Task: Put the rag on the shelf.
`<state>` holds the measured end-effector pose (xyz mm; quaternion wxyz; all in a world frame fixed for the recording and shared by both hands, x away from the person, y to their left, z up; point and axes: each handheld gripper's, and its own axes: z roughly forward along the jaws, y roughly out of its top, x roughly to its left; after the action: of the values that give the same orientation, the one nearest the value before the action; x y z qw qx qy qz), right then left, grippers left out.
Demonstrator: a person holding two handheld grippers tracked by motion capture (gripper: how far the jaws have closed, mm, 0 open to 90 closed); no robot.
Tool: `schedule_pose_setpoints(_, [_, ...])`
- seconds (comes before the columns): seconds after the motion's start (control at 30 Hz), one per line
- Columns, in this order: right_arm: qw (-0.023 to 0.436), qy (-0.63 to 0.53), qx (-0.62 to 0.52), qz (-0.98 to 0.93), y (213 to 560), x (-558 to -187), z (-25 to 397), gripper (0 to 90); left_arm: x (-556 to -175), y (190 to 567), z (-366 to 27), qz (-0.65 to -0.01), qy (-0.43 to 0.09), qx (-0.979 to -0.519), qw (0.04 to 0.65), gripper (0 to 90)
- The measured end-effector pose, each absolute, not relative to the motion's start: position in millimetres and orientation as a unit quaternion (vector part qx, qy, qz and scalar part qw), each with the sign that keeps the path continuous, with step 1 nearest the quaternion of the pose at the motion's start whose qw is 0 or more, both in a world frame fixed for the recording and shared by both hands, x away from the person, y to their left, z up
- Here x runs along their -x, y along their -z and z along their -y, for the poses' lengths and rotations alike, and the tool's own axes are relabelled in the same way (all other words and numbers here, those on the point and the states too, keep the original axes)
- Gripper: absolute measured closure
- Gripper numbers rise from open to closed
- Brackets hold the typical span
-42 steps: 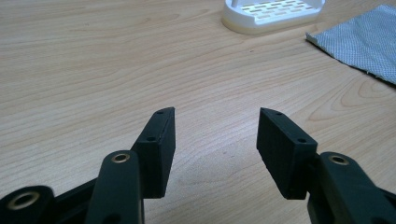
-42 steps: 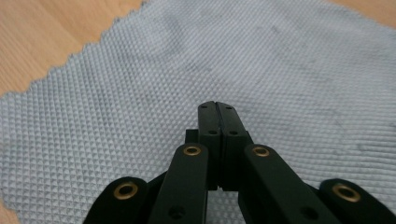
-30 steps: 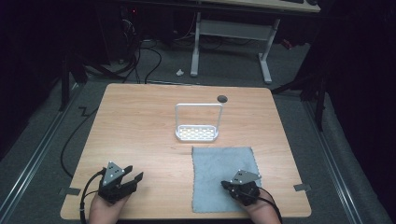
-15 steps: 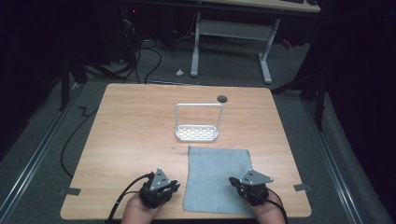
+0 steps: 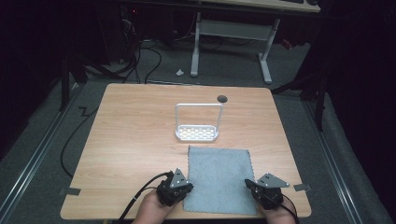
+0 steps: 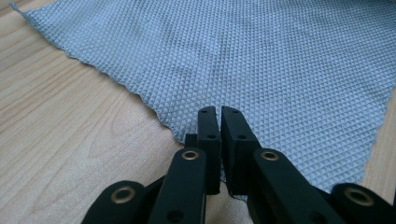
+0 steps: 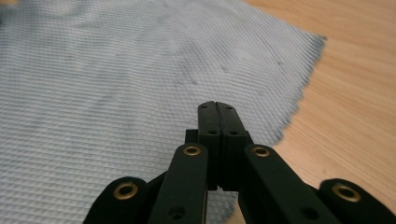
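From the high view, the grey cloth (image 5: 218, 179) lies flat on the near half of the table (image 5: 130, 140), long axis running away from the person toward the white rack (image 5: 198, 122), with the left gripper (image 5: 180, 192) and right gripper (image 5: 259, 192) at its two near corners, so I'd say this is the grab-the-corners step. Left gripper view: jaws nearly together with a thin slit between them, and cloth fibres seem caught there at the near corner. Right gripper view: jaws fully together at the cloth's near edge, can't tell if cloth's pinched; next is probably lifting both corners evenly.
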<state>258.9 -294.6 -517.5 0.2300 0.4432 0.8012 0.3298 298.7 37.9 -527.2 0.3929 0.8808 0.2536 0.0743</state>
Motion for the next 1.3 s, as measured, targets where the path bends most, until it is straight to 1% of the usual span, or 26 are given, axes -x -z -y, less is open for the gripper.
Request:
schedule_pose_setpoints(0.23, [0.218, -0.317, -0.455, -0.803, 524.1, -268.5, 296.4, 90.0, -294.0, 527.8, -44.7, -0.253, -0.082, -0.880, 0.393, 86.9])
schedule_pose_setpoints(0.53, [0.199, -0.326, -0.411, -0.828, 524.4, -284.9, 266.8, 90.0, -289.2, 527.3, -76.5, -0.286, -0.082, -0.872, 0.389, 86.6])
schedule_pose_setpoints(0.87, [0.173, -0.343, -0.376, -0.843, 525.3, -295.2, 243.8, 90.0, -279.7, 526.3, -107.7, -0.320, -0.086, -0.862, 0.382, 85.9])
schedule_pose_setpoints(1.03, [0.169, -0.345, -0.363, -0.849, 525.2, -294.2, 237.9, 90.0, -280.3, 526.1, -113.8, -0.329, -0.083, -0.860, 0.382, 85.7])
schedule_pose_setpoints(1.3, [0.166, -0.344, -0.358, -0.852, 524.9, -289.0, 238.6, 90.0, -277.8, 525.4, -113.2, -0.326, -0.077, -0.862, 0.380, 84.3])
